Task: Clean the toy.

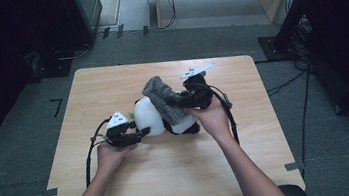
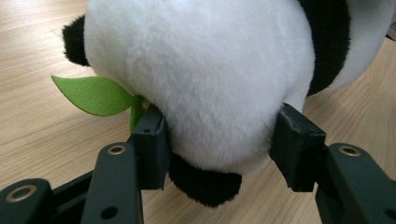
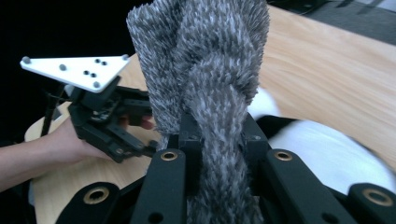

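A pale wooden table (image 1: 122,180) stands on grey carpet (image 1: 14,163). At nine o'clock, the left gripper (image 1: 134,133) clamps the panda plush (image 1: 152,117), lying mid-table. At two o'clock, the right gripper (image 1: 182,98) pinches a grey fuzzy cloth (image 1: 160,97) draped over it.

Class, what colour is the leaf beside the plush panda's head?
Bright green; the leaf shows best in the left gripper view.
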Demonstrator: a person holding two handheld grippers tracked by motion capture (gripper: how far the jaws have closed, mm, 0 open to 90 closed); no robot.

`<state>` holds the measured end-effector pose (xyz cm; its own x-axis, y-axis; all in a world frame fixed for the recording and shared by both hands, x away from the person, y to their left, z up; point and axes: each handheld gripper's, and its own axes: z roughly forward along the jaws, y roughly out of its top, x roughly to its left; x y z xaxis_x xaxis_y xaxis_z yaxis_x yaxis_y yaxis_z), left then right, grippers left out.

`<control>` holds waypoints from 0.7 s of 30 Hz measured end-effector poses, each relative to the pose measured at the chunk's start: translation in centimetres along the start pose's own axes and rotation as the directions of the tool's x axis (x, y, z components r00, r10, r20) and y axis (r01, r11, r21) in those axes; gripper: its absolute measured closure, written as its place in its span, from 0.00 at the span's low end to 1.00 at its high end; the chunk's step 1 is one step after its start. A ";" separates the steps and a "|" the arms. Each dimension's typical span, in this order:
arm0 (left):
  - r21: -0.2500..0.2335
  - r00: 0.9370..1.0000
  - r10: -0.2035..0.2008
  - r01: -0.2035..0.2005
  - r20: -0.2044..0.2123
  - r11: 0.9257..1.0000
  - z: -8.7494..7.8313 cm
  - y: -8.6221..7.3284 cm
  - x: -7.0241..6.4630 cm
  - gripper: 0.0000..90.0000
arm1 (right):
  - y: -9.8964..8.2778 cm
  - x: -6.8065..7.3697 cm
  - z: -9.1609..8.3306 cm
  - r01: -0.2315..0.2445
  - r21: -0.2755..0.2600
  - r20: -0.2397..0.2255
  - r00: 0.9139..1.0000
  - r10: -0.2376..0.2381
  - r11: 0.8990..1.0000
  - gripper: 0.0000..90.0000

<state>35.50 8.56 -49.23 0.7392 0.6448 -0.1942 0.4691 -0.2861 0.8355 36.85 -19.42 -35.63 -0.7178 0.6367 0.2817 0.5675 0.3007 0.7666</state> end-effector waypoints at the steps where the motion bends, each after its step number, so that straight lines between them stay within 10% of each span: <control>1: 0.000 1.000 0.001 -0.001 0.000 1.000 0.0 0.0 0.0 0.49 | 0.1 0.3 0.5 0.002 0.008 -0.011 1.000 -0.002 1.000 0.86; 11: -0.005 1.000 -0.004 0.004 0.003 1.000 -0.1 0.0 0.0 0.49 | 0.2 1.7 5.8 0.009 0.052 -0.067 0.998 -0.005 0.999 0.85; 21: 0.000 1.000 -0.018 0.018 0.005 1.000 -0.1 0.0 0.1 0.49 | -0.8 0.6 7.1 0.025 0.106 0.003 1.000 -0.025 0.994 0.85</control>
<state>35.54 8.68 -49.22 0.7330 0.6464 -0.2120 0.4822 -0.2740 0.8321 38.78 -14.25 -40.14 -0.7305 0.6313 0.2605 0.5893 0.3898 0.7077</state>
